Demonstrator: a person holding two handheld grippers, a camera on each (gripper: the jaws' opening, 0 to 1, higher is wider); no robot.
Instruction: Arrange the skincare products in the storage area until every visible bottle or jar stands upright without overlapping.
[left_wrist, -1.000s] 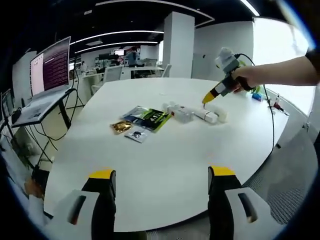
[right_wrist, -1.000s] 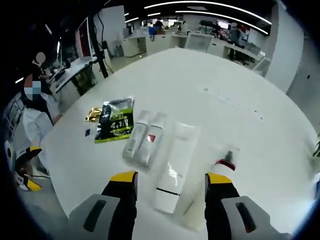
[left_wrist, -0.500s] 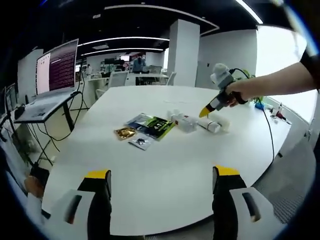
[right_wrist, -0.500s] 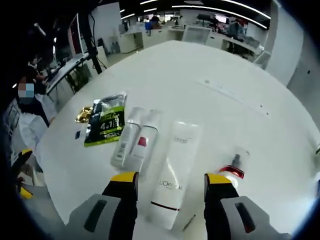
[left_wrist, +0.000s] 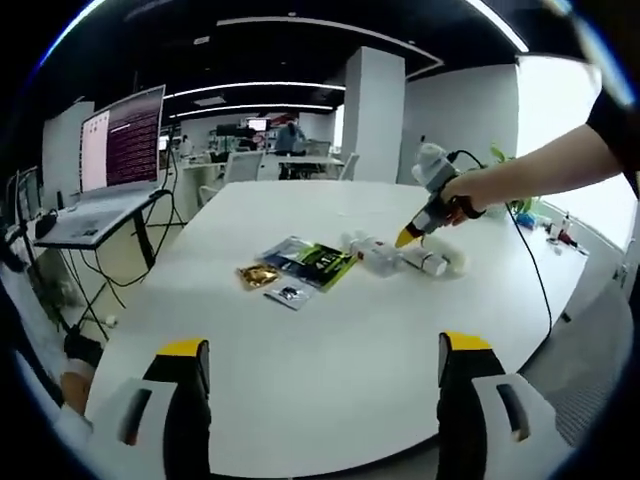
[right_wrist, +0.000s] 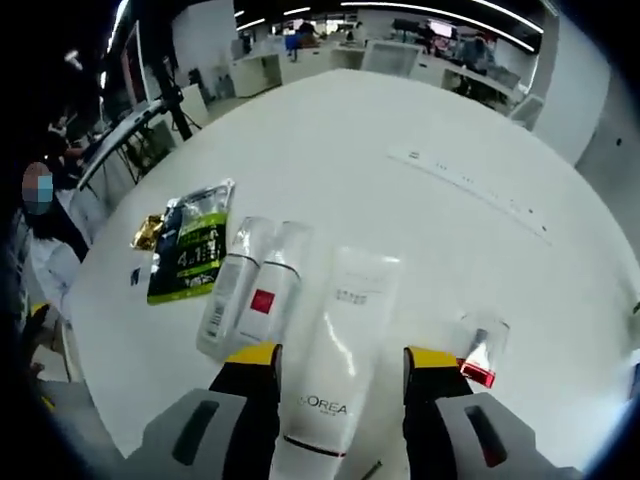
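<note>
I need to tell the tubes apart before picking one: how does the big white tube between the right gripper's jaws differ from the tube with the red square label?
The big white tube is wider and longer than the red-square tube. The big white tube bears dark lettering near its cap end, while the red-square tube bears a red patch. The big white tube lies alone between the open jaws of the right gripper; the red-square tube lies against a neighbouring tube. Both lie flat on the white table.

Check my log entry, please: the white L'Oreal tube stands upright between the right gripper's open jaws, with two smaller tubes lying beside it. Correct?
Not quite. In the right gripper view the L'Oreal tube lies flat on the table, not upright. It is between the open jaws of the right gripper, and the two smaller tubes lie beside it.
</note>
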